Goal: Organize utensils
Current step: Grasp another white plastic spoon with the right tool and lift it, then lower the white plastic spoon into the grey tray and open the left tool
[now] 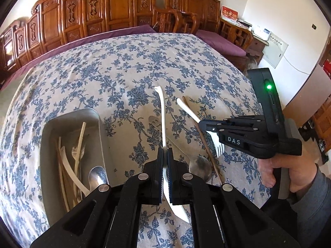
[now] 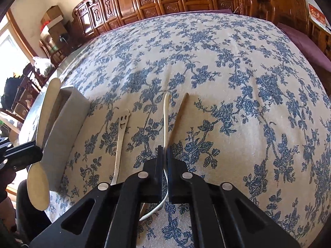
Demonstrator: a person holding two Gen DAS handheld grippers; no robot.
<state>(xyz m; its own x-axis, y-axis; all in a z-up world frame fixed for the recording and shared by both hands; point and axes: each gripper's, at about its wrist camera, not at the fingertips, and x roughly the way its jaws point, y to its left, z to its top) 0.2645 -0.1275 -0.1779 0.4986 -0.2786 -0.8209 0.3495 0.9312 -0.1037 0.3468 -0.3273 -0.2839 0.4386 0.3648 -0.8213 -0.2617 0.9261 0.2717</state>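
My left gripper (image 1: 164, 150) is shut on a long white plastic utensil (image 1: 163, 119), gripped near its wider end and held above the cloth. In the right wrist view that utensil (image 2: 38, 192) crosses the left edge, held by the left gripper (image 2: 31, 149). My right gripper (image 2: 164, 149) is shut on the handle of a white plastic fork (image 2: 165, 119). The left wrist view shows the right gripper (image 1: 201, 123) pinching the fork (image 1: 189, 111), tines toward the hand. A brown chopstick (image 1: 206, 144) and a metal spoon (image 1: 199, 167) with a smiley handle lie on the cloth.
A grey metal tray (image 1: 101, 128) sits left of the grippers and holds several utensils, among them a metal spoon (image 1: 97, 175). The floral tablecloth (image 2: 227, 72) covers the table. Carved wooden benches (image 1: 115, 10) with purple cushions line the far side. A person's hand (image 1: 289, 173) holds the right gripper.
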